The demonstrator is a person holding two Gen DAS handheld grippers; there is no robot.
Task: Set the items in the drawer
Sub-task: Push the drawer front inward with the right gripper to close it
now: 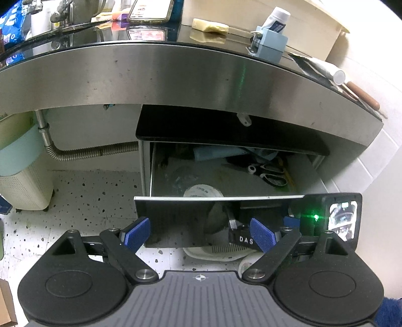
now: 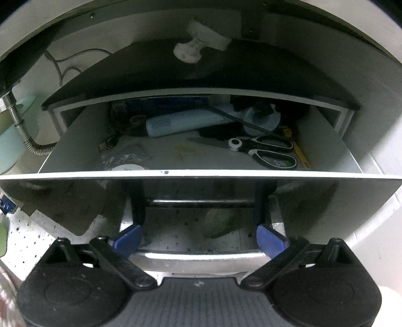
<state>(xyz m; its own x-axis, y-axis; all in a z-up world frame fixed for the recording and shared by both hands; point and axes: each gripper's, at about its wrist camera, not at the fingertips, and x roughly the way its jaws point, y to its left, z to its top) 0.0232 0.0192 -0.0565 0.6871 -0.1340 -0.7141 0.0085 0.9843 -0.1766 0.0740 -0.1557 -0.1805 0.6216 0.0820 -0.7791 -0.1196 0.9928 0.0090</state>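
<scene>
The drawer (image 1: 216, 199) under the steel counter stands pulled out, its glossy black front facing me; it fills the right wrist view (image 2: 201, 173). Inside lie black-handled scissors (image 2: 266, 152), also in the left wrist view (image 1: 272, 173), a pale blue cylinder (image 2: 186, 123) and a round white lid (image 1: 203, 192). My left gripper (image 1: 199, 235) is open and empty, low before the drawer front. My right gripper (image 2: 199, 239) is open, its fingers either side of the silver drawer handle (image 2: 198, 259), not closed on it. The right gripper's body (image 1: 334, 218) shows in the left wrist view.
On the counter lie a yellow sponge (image 1: 209, 25), a blue holder with a tube (image 1: 272, 41), a phone (image 1: 150, 10) and a wooden-handled tool (image 1: 361, 94). A pale bin (image 1: 22, 173) and a flexible pipe (image 1: 95, 151) stand to the drawer's left on speckled floor.
</scene>
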